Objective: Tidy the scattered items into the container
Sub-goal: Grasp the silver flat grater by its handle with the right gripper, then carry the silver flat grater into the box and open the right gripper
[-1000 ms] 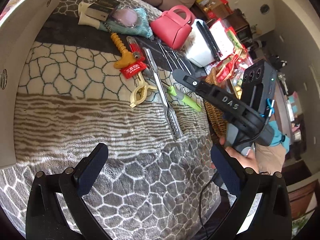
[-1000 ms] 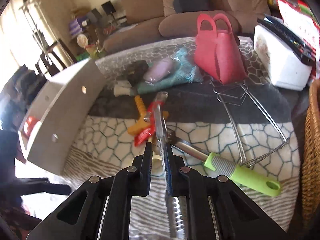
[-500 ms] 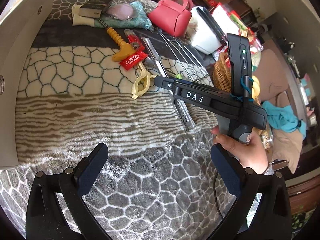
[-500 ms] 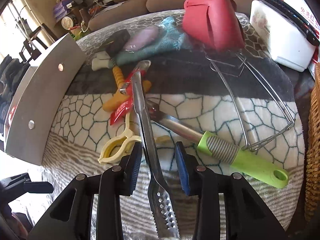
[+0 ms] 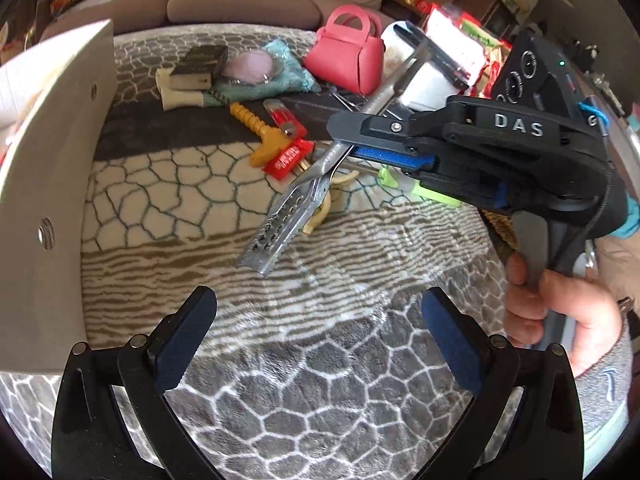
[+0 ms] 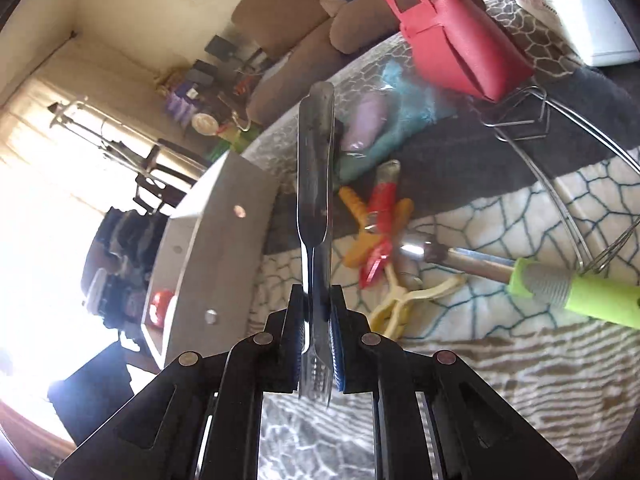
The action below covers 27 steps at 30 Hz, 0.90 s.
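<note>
Together, our right gripper (image 6: 316, 344) clamps the closed metal tongs (image 5: 296, 184) aloft over the patterned blanket (image 5: 280, 360), beside the white container (image 5: 52, 200), while only the left wrist view shows our left gripper (image 5: 316, 332) spread empty.

Left view: looks steeply down over the blanket (image 5: 280, 360), close.
Right view: tilted, facing the white box (image 6: 192, 240), close.
Shared: tongs (image 5: 304, 180), pink bag (image 6: 460, 44).

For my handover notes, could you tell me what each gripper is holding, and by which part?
The right gripper grips the metal tongs mid-length, perforated tips clear of the blanket. The left gripper is open, holding nothing.
</note>
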{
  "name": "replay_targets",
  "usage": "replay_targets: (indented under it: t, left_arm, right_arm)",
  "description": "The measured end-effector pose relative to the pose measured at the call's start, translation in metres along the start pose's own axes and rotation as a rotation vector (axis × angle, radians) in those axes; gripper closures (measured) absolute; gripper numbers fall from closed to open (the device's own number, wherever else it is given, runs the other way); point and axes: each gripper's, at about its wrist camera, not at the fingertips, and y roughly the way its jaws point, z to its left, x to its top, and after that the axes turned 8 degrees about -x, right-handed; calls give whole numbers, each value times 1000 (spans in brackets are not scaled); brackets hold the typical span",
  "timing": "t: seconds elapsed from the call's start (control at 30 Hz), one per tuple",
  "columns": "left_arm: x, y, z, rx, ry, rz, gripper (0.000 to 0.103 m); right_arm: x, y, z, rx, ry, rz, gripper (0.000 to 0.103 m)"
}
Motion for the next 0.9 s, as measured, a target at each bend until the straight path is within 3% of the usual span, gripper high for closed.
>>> replay_targets:
  t: [0.23,0.3,0.37,0.43,0.5,0.67,0.8,0.9]
  left_arm:
    - [11,-22,7,126,48,-112,1]
    - [14,-28,5,112,72,-129,2]
    - [16,-35,5,61,70,-146,15]
    - [17,-41,9,-3,40,-139,60]
    - [17,-48,13,-51,8,-140,75]
    - [13,-101,8,-156,-13,-224,83]
    - [16,-144,13,-159,-16,-264,83]
    - [15,-173,29,-113,-10,-276,83]
  right_arm:
    - [-7,-17,54,12,-141,-12,92]
    - [-11,-28,71,34,-176,-19,92]
    - [-15,-40,88,63,-206,-30,92]
    - [-19,-50,102,86,-224,-44,91]
    - [-22,-58,114,111,-229,-60,91]
    - [-22,-67,144,147,-244,-90,90]
    - [-21,-61,177,222,-238,-86,91]
    - [-19,-50,212,244,-271,-64,91]
